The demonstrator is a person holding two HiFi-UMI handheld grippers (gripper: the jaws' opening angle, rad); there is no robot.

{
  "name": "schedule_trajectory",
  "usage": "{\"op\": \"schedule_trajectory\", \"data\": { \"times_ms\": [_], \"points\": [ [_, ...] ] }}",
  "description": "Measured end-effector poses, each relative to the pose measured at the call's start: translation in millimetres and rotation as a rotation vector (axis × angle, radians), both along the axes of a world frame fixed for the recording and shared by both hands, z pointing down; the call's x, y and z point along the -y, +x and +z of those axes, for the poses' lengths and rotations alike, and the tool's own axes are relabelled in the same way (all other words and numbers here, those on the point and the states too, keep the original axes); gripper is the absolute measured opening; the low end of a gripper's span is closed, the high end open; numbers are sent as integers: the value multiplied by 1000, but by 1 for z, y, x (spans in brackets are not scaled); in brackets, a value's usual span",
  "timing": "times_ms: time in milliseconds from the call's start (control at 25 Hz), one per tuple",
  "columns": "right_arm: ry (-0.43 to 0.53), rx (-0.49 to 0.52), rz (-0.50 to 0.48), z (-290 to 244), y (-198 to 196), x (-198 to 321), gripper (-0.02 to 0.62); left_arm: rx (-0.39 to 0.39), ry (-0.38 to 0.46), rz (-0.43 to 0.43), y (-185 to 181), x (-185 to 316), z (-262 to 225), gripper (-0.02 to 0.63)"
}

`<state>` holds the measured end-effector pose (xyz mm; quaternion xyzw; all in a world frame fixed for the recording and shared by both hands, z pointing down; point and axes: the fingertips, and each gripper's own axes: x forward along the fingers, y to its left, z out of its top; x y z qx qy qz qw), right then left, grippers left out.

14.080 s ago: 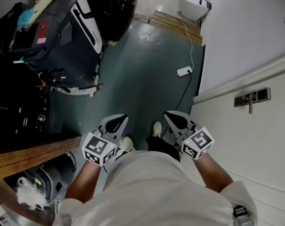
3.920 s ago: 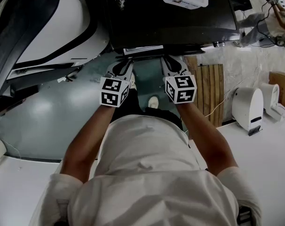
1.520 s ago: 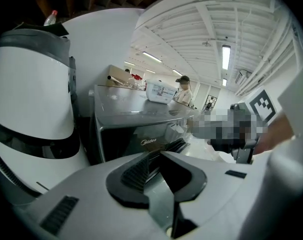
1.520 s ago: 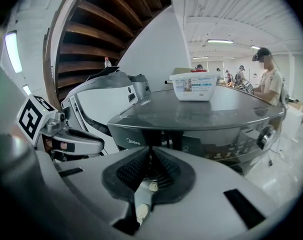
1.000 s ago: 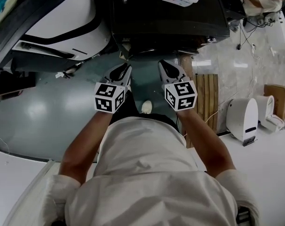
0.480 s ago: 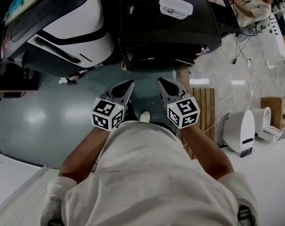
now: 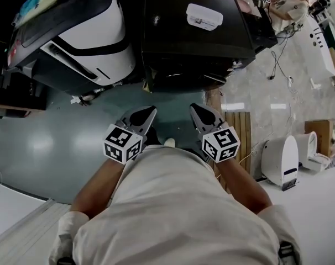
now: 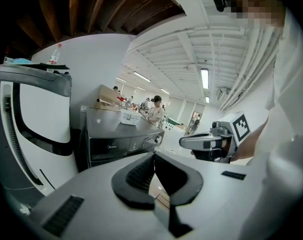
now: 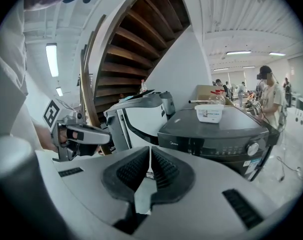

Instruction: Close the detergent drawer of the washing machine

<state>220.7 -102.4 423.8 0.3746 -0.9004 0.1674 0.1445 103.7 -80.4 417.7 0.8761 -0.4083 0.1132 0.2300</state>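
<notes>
The dark washing machine (image 7: 195,37) stands ahead of me with a white box (image 7: 204,15) on its lid. In the right gripper view its front panel (image 9: 211,146) with a round knob (image 9: 252,148) looks flush, and no drawer sticks out. My left gripper (image 7: 145,115) and right gripper (image 7: 199,115) hover side by side over the floor, a short way back from the machine's front. Both are shut and hold nothing. The left gripper's pads (image 8: 154,156) meet, as do the right gripper's (image 9: 150,151). Each gripper view also shows the other gripper, the right (image 8: 206,141) and the left (image 9: 84,134).
A large white-and-black machine (image 7: 84,32) stands left of the washer. A wooden slat board (image 7: 239,131) lies on the floor at the right, with a white appliance (image 7: 281,159) beyond it. People (image 7: 286,1) work at the far right. A wooden staircase (image 9: 136,39) rises behind.
Both grippers have drawn back from the washer's front, where they were about four seconds ago. More of the machine's top and the room shows now. Both stay shut.
</notes>
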Motion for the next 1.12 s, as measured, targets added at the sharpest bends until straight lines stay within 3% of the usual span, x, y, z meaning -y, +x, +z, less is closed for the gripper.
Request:
{"op": "schedule_trajectory", "data": {
  "times_ms": [1120],
  "points": [
    [43, 23, -22, -10, 15, -22, 15, 9, 5, -36, 12, -18, 5, 0]
  ]
}}
